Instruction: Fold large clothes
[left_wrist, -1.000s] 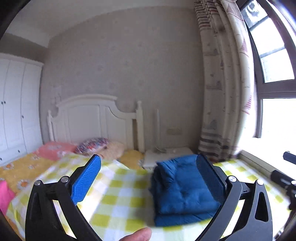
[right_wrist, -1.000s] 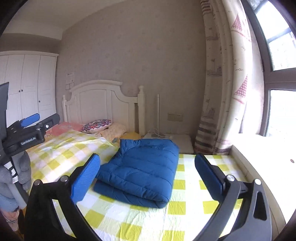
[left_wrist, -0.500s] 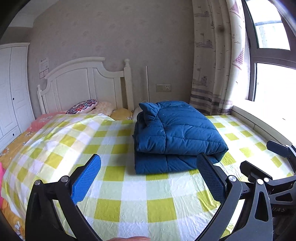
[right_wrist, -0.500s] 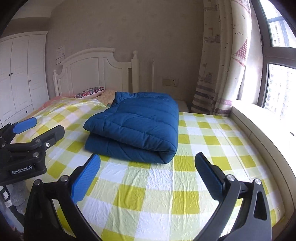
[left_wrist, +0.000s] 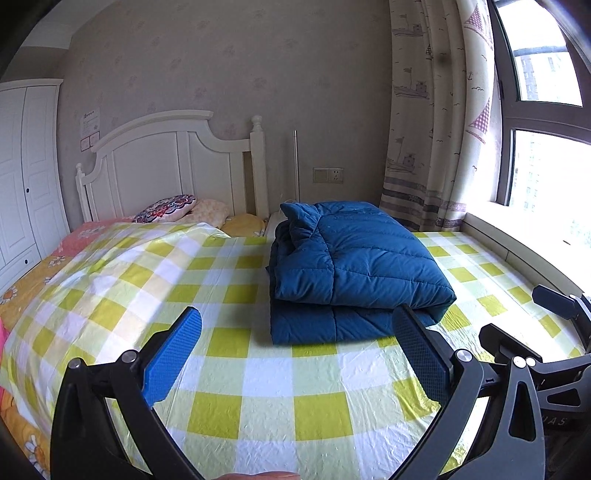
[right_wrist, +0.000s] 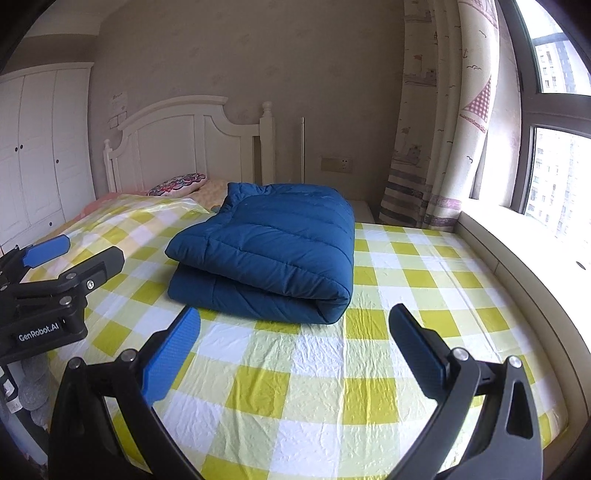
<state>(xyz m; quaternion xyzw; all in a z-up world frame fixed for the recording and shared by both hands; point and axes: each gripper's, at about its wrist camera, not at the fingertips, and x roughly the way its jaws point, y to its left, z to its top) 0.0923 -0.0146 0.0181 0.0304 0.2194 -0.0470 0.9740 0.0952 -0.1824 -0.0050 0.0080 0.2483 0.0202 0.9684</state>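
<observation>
Fingers (left_wrist: 173, 354) spread, apparently short of folded blue coat (left_wrist: 354, 269).

jacket (left_wrist: 354, 266): quilted matt cloth (puffy) | sheet (left_wrist: 266, 373): crinkled, slightly glossy | headboard (left_wrist: 162, 162): painted wood

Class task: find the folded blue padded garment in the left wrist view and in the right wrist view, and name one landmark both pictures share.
Left wrist view: the folded blue padded garment lies right of centre on the checked sheet.
Right wrist view: the garment lies centre-left, beyond the open fingers.
Shared landmark: the white headboard behind it.
</observation>
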